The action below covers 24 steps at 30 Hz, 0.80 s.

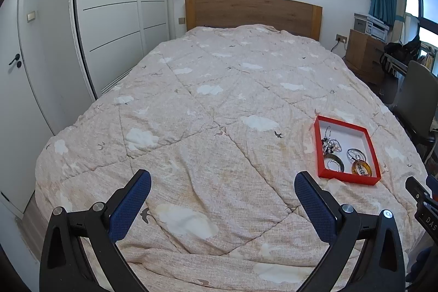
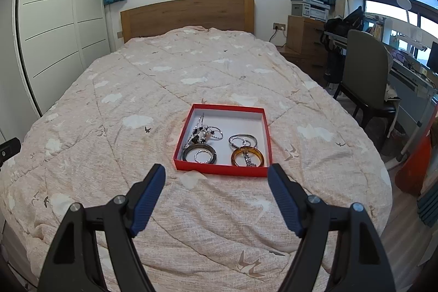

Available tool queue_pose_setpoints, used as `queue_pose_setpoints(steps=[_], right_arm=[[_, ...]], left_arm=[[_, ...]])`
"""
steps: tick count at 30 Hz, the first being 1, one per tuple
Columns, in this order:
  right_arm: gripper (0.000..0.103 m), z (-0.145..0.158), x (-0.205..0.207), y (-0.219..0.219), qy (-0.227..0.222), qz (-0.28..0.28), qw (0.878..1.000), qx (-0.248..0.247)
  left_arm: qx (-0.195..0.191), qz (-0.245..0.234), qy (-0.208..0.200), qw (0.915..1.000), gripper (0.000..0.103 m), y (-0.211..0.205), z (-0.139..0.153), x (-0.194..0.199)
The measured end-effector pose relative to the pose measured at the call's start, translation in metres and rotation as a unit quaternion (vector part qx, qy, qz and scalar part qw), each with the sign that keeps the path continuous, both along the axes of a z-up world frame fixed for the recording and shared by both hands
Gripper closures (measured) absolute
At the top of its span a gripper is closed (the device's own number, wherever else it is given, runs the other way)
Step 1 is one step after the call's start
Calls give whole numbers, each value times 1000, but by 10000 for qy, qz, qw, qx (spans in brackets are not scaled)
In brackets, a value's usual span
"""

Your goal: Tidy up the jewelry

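Far left: white wardrobe doors [image 2: 63, 26], nothing of the task there. Left gripper [image 1: 223, 184] held above the quilt [image 1: 191, 127], tongs spread wide, nothing between the blue pads [image 1: 131, 207]. No jewelry seen loose on the bedcover in either view.

Centre of the right wrist view: red box [image 2: 219, 170] flat on the quilt, open-topped, no lid in sight. Inside, left half: tangle of beaded chain and thin hoops [image 2: 204, 132], below it a dark bangle [image 2: 199, 153] with a silver ring lying within its circle. Right half: cluster of silver bangles [image 2: 242, 141], below it an amber bangle [image 2: 247, 157] with what looks like a watch or linked bracelet across it. Pieces grouped but overlapping; exact count not readable.

Right gripper [image 2: 217, 175] just short of the box's near wall, aimed straight at it, tongs likewise wide and gripping nothing. Farther right: grey chair [image 2: 364, 73], cluttered desk.

Step in hand, as a judgement: not settled. Same scene fits jewelry gathered into the box and job closing, or a box of mixed pieces waiting to be sorted. Any pick from here would need a low approach over the box wall, pads closing on one bangle's rim; the tangled chain likely to drag neighbours along.
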State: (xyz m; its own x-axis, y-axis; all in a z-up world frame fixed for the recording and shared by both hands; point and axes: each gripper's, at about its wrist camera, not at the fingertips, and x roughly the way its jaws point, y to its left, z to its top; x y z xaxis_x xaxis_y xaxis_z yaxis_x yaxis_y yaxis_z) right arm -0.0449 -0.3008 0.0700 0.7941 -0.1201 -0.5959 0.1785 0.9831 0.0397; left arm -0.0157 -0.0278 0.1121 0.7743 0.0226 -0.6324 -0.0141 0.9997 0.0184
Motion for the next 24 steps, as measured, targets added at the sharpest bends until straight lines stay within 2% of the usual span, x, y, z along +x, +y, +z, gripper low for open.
queue_pose_setpoints(steps=[24], right_arm=[[27,-23,6,-6,187,-81,9998,21]], left_arm=[[39,-222,339,9992,0,-10,-30,13]])
